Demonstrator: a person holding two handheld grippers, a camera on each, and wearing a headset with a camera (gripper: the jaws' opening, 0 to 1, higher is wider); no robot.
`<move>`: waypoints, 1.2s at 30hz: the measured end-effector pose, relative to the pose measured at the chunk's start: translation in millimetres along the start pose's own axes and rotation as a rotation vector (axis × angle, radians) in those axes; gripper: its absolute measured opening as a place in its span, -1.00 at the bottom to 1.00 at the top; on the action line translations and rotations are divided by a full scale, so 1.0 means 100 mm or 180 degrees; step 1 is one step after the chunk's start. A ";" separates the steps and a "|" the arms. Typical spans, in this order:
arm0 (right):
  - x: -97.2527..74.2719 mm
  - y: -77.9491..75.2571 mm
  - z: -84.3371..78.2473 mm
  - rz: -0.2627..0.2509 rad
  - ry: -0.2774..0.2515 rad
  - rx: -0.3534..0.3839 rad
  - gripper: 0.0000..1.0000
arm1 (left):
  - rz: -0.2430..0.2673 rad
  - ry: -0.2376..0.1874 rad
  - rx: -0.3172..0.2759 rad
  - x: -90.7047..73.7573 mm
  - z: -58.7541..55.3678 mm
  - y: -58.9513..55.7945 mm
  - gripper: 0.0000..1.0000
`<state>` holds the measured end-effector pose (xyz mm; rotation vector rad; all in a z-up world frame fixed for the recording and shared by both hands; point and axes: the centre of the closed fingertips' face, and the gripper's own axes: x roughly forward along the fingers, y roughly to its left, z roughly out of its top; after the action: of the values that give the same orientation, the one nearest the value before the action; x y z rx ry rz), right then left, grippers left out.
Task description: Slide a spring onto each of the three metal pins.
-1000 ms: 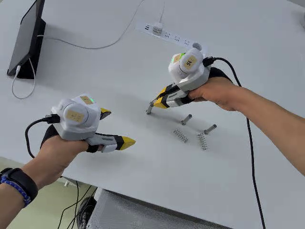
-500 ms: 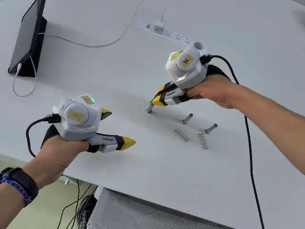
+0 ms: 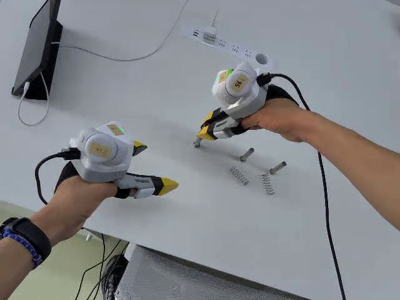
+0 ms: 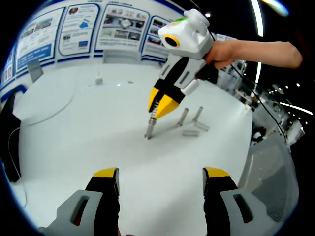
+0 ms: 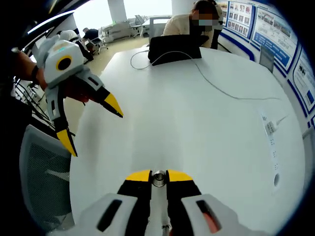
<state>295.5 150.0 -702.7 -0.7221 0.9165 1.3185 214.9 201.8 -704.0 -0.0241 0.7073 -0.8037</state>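
Spring (image 4: 154,105) sits clamped between the yellow tips of the right gripper (image 3: 203,134), threaded over the top of a metal pin (image 3: 197,143) that stands nearly upright with its lower end on the white bench (image 3: 187,212). In the right gripper view the jaws are pressed together around a round metal end. Just to the right of it in the head view lie two more pins (image 3: 247,154), apart from each other. Nearer the person are two loose springs (image 3: 237,176), side by side without touching. The left gripper (image 3: 153,167) hovers well to the left above the bench, jaws spread wide and holding nothing, pointed toward the standing pin. A power strip (image 3: 228,45) and a dark screen (image 3: 36,47) rest at the far side.
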 end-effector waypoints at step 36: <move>0.32 0.01 -0.19 0.0047 0.0130 -0.0021 -0.75 | 0.0019 0.0014 -0.0039 0.01 -0.03 -0.01 0.40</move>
<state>292.3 149.1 -739.4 -0.7511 0.9522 1.3245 213.1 201.5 -706.1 -0.0315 0.7162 -0.7940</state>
